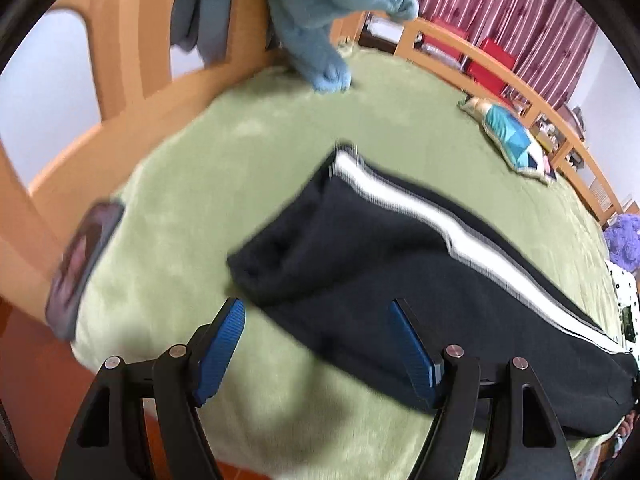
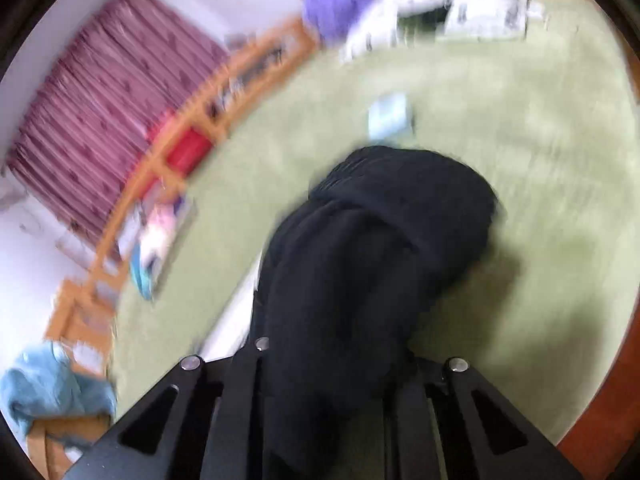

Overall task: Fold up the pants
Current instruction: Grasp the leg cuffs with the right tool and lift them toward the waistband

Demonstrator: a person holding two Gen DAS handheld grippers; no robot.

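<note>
Black pants (image 1: 360,248) with a white side stripe lie across the green blanket (image 1: 240,140) on a bed, one end folded over. My left gripper (image 1: 316,302) hovers open just above the near edge of the pants, its blue pads (image 1: 224,344) spread wide with nothing pinched. In the blurred right wrist view, a bunched mass of the black pants (image 2: 380,240) drapes over my right gripper (image 2: 332,364) and hides its fingertips. The cloth comes straight out from between the jaws, which stand shut on it.
A blue plush toy (image 1: 320,40) and a small patterned cushion (image 1: 512,136) rest on the far side of the blanket. A phone (image 1: 84,264) lies at the left edge. A wooden bed rail (image 1: 520,88) runs along the back, and a purple plush (image 2: 332,4) sits by white bedding.
</note>
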